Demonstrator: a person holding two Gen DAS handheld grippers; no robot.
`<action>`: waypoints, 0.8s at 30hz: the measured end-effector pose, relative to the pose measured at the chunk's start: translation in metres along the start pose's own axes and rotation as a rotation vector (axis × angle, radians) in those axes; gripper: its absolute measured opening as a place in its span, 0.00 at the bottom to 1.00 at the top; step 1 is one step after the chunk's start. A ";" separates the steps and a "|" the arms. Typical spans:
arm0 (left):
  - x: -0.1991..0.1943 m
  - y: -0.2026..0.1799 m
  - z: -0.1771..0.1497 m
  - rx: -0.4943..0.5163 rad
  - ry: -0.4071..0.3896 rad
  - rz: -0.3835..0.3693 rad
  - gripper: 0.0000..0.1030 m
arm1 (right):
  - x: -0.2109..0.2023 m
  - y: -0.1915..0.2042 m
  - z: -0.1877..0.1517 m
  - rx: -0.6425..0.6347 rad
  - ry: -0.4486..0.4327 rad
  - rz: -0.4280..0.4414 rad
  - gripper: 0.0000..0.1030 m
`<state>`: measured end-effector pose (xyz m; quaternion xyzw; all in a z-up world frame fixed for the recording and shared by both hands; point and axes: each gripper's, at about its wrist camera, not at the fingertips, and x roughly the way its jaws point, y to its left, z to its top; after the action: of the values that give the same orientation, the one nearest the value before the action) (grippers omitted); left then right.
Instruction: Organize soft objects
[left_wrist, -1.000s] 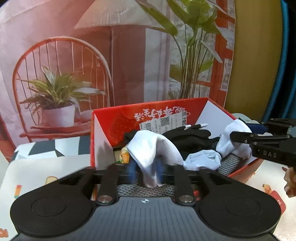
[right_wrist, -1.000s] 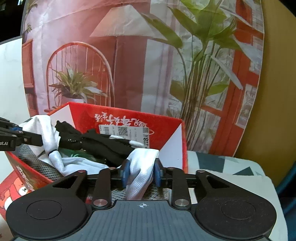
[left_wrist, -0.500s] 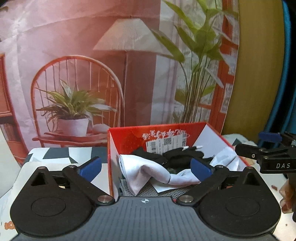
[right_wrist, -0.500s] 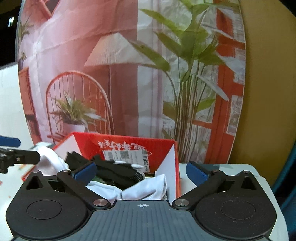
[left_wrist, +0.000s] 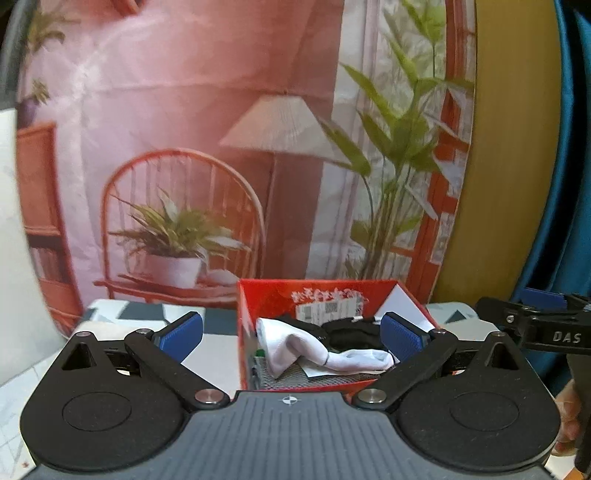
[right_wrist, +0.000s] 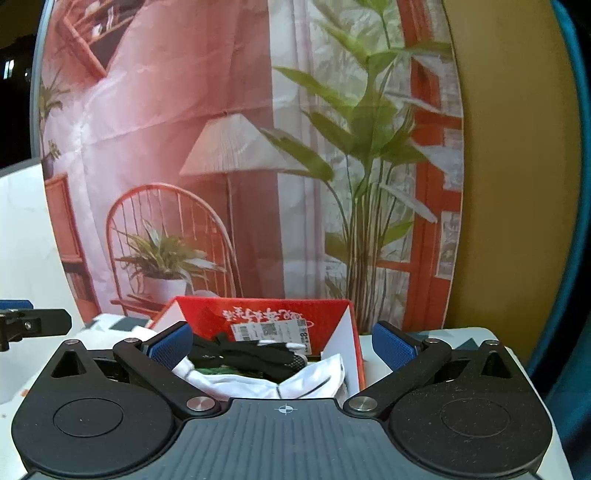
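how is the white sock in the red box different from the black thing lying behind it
The white sock is pale, and it drapes across the front of the pile near the box's front wall. The black item is dark, bunched into a lump, and sits farther back, near the label on the rear wall. Both lie loose inside the red box, with neither tool touching them.

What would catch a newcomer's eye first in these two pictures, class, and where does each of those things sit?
The bright red box sits centre frame on the table, with a white sock draped over dark garments inside it. Behind it hangs a large pink backdrop printed with a lamp, chair and plants. Low in the foreground, the left gripper and right gripper both stand wide open and empty.
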<state>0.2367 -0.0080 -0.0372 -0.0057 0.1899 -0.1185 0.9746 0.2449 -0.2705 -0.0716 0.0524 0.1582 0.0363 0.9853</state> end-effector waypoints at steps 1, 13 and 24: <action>-0.009 -0.001 0.001 0.000 -0.009 0.018 1.00 | -0.009 0.002 0.002 0.004 -0.007 0.003 1.00; -0.129 -0.012 -0.005 0.041 -0.114 0.100 1.00 | -0.119 0.036 0.010 -0.009 -0.071 -0.081 1.00; -0.223 -0.035 -0.012 0.060 -0.203 0.119 1.00 | -0.213 0.054 0.005 0.008 -0.099 -0.083 1.00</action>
<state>0.0238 0.0105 0.0359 0.0226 0.0864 -0.0648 0.9939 0.0413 -0.2358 0.0049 0.0514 0.1113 -0.0080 0.9924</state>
